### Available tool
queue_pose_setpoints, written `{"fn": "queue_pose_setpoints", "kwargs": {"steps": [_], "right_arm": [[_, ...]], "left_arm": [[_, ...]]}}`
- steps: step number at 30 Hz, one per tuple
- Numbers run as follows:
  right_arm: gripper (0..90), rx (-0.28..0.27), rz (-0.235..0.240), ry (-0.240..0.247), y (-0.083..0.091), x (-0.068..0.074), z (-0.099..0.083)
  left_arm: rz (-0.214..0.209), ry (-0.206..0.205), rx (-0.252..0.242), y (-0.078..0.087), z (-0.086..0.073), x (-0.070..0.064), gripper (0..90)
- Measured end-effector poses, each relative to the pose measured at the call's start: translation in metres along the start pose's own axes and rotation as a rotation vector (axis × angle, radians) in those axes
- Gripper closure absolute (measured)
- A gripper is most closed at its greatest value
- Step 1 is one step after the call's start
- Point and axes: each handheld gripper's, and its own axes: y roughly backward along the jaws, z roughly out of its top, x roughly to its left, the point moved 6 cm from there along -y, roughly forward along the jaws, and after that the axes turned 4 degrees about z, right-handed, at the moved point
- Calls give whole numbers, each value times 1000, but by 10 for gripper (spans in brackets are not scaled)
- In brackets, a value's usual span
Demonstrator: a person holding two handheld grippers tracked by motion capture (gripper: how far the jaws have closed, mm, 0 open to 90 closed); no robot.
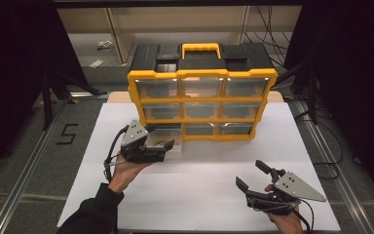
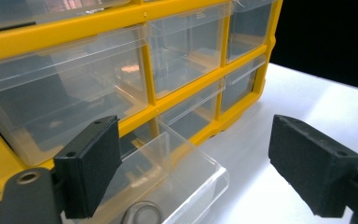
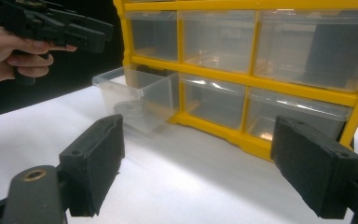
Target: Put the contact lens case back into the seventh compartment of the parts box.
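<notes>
A white table (image 1: 199,185) carries a yellow-framed organiser (image 1: 202,97) at its far middle: black top, yellow handle, three rows of three clear plastic drawers with smooth, glossy fronts. The bottom-left drawer (image 1: 168,139) is pulled out toward the near side, a boxy transparent tray; a round metal piece (image 2: 142,213) lies in it.

The left gripper (image 1: 163,146) hangs just above that open drawer, its flat matte-black pads spread wide, holding nothing.

The right gripper (image 1: 253,175) sits at the near right of the table, well apart from the organiser, its jaws likewise wide open and empty.
</notes>
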Motion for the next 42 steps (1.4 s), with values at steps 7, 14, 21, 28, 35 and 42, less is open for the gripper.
{"fn": "queue_pose_setpoints", "kwargs": {"steps": [7, 14, 21, 28, 35, 42], "right_arm": [[185, 1, -1, -1, 0, 0, 0], [185, 0, -2, -1, 0, 0, 0], [185, 7, -3, 4, 0, 0, 0], [185, 7, -3, 2, 1, 0, 0], [186, 3, -2, 2, 0, 0, 0], [185, 3, 0, -4, 1, 0, 0]], "left_arm": [[-31, 37, -34, 9, -14, -9, 167], [-44, 44, -55, 14, -19, -13, 167], [-59, 61, -58, 18, -25, -19, 168], [-56, 54, -59, 22, -28, -20, 167], [-76, 50, -76, 26, -32, -23, 155], [-76, 45, -92, 29, -33, -26, 156]]}}
